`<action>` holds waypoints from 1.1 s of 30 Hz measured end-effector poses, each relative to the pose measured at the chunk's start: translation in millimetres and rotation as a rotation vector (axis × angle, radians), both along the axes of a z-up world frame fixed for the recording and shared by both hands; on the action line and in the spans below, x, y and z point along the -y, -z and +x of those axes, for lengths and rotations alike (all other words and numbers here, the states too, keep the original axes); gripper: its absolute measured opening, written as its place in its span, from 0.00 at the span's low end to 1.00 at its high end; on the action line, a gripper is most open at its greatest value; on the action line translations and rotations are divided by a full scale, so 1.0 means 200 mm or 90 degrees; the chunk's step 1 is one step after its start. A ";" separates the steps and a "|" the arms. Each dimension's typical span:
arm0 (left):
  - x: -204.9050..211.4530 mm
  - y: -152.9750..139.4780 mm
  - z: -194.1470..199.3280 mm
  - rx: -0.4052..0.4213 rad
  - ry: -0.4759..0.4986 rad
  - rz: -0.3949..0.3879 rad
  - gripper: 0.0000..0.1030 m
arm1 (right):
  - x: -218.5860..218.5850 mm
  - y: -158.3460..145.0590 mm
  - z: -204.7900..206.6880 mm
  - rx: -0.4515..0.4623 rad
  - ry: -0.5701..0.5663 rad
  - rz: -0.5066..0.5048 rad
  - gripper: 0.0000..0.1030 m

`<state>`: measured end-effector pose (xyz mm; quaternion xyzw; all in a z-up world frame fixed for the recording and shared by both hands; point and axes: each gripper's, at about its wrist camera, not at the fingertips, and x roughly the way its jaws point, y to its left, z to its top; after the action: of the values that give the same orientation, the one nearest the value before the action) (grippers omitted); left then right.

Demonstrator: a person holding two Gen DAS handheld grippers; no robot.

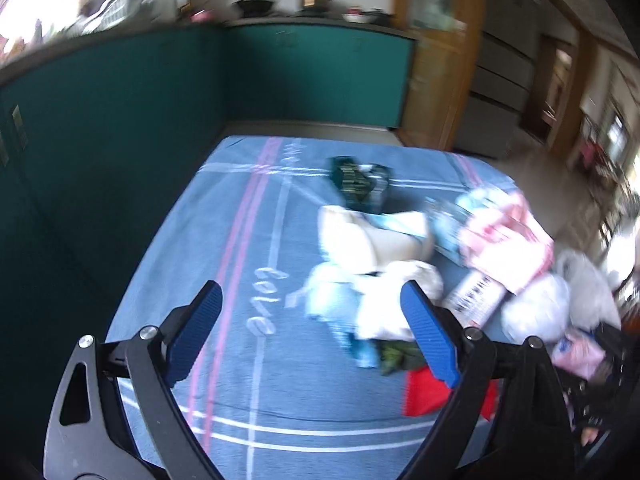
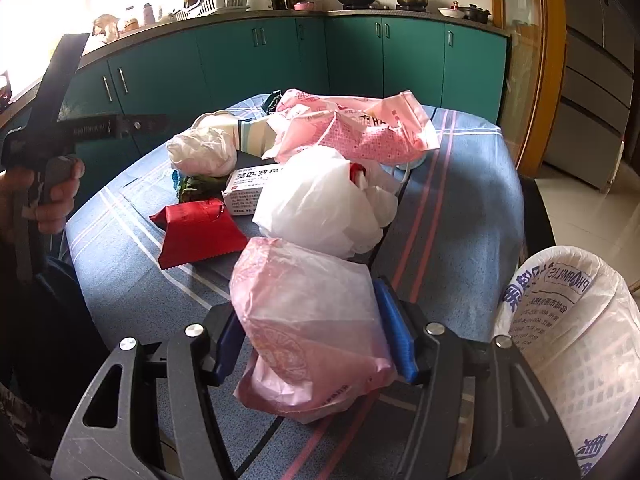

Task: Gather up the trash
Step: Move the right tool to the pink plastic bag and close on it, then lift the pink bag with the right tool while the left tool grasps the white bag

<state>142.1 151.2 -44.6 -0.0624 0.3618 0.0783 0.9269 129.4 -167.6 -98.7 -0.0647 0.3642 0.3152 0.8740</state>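
Left wrist view: blurred – left claw (image 1: 312,312) spread wide, nothing between its pads, held above the blue cloth (image 1: 168,280).
Trash, left view: heap (image 1: 404,248) lies ahead and right of the claw; red packet (image 1: 424,396) just behind the right pad.
Right wrist view: right claw (image 2: 310,320) clamped on a pink bag (image 2: 308,320), blue pads pressing both sides.
Bag position: low over the cloth's near edge – white bag (image 2: 320,204) just beyond, red packet (image 2: 196,228) to its left.
Bin: white-lined bin (image 2: 568,344) close on the right of the claw.
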 end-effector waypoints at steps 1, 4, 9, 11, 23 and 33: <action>-0.04 0.01 0.01 -0.012 -0.021 -0.001 0.88 | 0.00 0.00 0.00 0.001 0.001 -0.001 0.60; -0.13 0.06 0.04 -0.048 -0.053 -0.046 0.88 | 0.00 0.00 0.00 0.005 0.005 -0.005 0.64; -0.14 0.07 0.02 -0.037 -0.033 -0.104 0.88 | 0.00 0.00 -0.01 0.010 0.007 -0.007 0.65; -0.07 0.03 0.00 -0.003 0.008 -0.093 0.88 | 0.00 0.00 -0.01 0.011 0.008 -0.006 0.67; 0.36 0.06 0.00 0.006 0.170 0.058 0.88 | -0.03 0.02 0.01 0.007 0.015 -0.019 0.69; 0.45 0.16 0.03 -0.035 0.183 0.113 0.38 | -0.05 0.03 0.00 0.011 0.013 -0.028 0.72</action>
<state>148.8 60.6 -75.6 0.0741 0.3839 -0.0216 0.9201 130.0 -157.6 -105.2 -0.0826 0.3638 0.2974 0.8788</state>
